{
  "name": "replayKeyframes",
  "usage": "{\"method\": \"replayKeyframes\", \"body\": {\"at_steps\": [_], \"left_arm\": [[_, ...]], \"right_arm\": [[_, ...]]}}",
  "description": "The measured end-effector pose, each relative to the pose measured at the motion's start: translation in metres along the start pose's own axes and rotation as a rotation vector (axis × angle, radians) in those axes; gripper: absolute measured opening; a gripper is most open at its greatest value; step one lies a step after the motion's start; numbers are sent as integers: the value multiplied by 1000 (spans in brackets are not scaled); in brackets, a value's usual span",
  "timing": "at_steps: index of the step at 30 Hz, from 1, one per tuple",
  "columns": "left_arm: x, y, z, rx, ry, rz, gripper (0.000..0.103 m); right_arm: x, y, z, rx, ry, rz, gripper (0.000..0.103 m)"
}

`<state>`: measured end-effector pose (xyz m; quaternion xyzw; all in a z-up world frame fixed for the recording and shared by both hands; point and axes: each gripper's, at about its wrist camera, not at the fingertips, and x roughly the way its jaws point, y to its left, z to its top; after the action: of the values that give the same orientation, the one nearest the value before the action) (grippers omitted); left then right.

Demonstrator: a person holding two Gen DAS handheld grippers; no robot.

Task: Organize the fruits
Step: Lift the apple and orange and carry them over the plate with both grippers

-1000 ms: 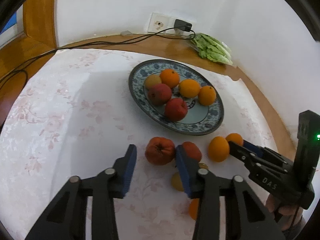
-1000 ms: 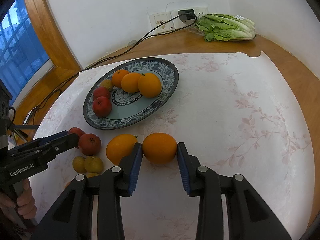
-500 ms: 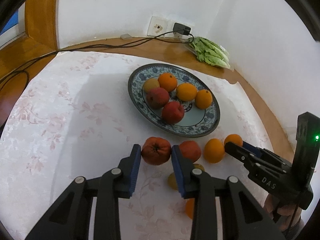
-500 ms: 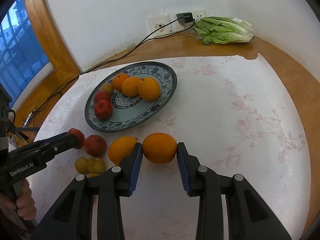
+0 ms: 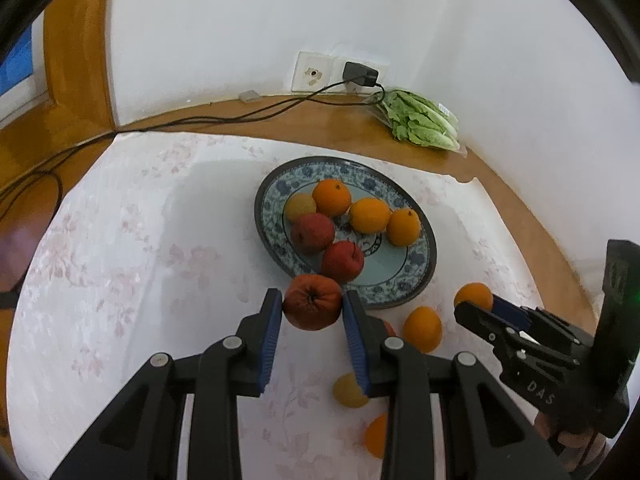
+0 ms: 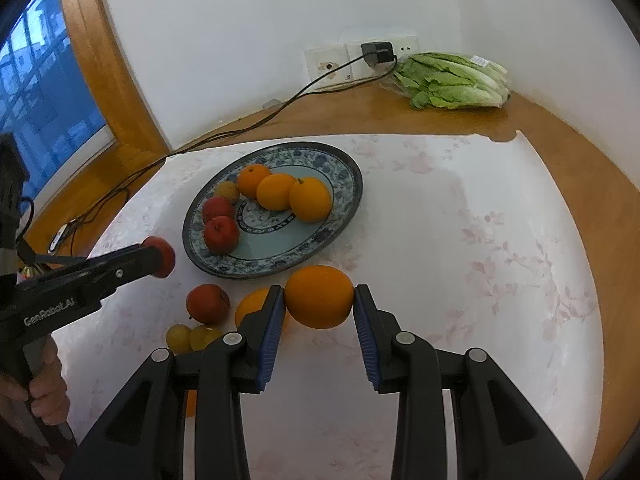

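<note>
Lifted now, wrinkled apple (image 5: pixel 313 306), stem-dimple seemingly camera-facing, in left gripper (image 5: pixel 312 312); right gripper (image 6: pixel 319 305) clamps sideways-long orange (image 6: pixel 319 296).

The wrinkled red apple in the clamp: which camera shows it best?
The left wrist view: the wrinkled red apple fills the left gripper jaws, stem dimple facing the camera. The right wrist view shows only a red sliver of it behind that gripper's fingers.

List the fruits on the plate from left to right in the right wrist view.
Two red apples, the rear one slightly further left, small yellow fruit, then three oranges: → →.
</note>
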<state>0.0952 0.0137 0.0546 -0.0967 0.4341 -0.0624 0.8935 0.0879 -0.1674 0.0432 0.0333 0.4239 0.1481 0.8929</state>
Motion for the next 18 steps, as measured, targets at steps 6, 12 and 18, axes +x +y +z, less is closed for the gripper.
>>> {"method": "replayKeyframes", "body": {"at_steps": [6,12,18], "left_arm": [[9,-8,10,38,0,11,33],[23,-12,17,65,-1,16,33],[34,-12,20,70,-4,17,33]], "right_arm": [[1,6,6,-22,-6,-2,36],[3,10,13,-30,-13,2,36],[8,13,18,-33,-18,7,36]]}}
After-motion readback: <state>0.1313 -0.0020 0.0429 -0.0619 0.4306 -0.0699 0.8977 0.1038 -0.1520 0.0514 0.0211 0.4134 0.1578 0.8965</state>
